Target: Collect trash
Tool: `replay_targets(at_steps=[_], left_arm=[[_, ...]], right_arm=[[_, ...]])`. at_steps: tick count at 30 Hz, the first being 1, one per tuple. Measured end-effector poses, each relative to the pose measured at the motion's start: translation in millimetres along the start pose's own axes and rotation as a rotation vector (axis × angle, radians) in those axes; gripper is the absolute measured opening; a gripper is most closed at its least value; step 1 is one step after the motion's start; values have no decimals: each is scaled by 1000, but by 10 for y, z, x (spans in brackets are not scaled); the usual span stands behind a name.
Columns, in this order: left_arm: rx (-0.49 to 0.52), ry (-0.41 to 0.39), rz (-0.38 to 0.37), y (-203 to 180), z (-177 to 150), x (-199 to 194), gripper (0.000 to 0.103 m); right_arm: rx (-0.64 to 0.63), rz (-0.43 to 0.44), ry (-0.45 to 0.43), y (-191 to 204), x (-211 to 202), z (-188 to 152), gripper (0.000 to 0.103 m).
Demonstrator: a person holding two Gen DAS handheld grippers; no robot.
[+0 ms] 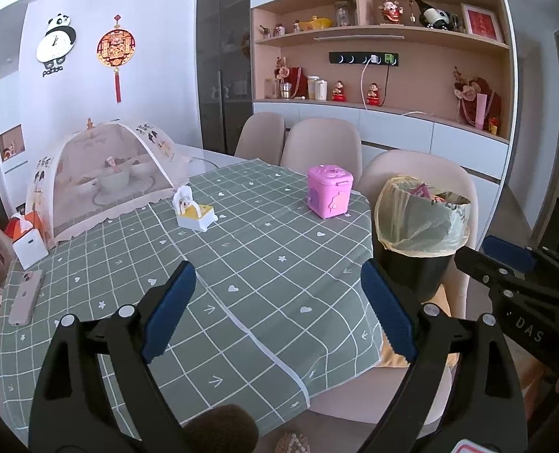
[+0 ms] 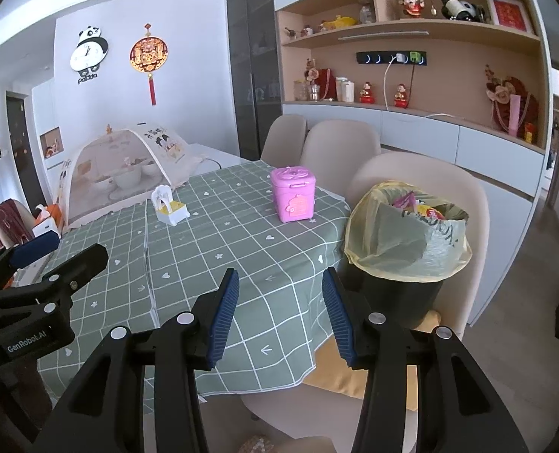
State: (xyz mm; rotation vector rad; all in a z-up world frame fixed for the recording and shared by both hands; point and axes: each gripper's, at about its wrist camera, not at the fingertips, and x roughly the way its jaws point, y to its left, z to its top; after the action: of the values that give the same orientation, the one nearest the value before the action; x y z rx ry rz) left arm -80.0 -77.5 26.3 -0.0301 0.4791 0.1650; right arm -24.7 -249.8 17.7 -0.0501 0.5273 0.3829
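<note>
Off the worktop's right edge, on the seat of a pale pink chair, stands the black round trash bin, lined with a translucent yellow-green plastic bag folded over its rim. The bag mouth gapes open; crumpled colourful wrappers show inside, pink and red among them.

Worktop covered by a green cloth with white grid, hearts and arrows. Near the right edge, closest to the bin: a pink square plastic box with a lid. Toward the middle: a small white and yellow plastic toy. At the far left corner: a mesh food cover with bowls under it. Along the left edge: a white and orange tissue box and a pink phone lying flat.

Left hand-held gripper: blue pads wide apart, nothing between them, over the near part of the cloth. Right hand-held gripper: pads apart, empty, over the worktop's near right corner, bin just to its right. Two more pale chairs line the far side.
</note>
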Motion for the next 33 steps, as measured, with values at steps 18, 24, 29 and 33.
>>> replay_targets(at_steps=[18,24,29,33], left_arm=[[30,22,-56,-75,25,76,85],[37,28,-67,-102,21,86,85],[39,27,-69,-118,14,79,85],[39,28,-70,-124,14,77,85]], right_arm=[[28,-35,1,-61,-11,-35,44],[38,-40,4,-95,-16,-58,44],[44,-44,4,-107,-28,-75,44],[48,-47,5,-116,-28,-74,44]])
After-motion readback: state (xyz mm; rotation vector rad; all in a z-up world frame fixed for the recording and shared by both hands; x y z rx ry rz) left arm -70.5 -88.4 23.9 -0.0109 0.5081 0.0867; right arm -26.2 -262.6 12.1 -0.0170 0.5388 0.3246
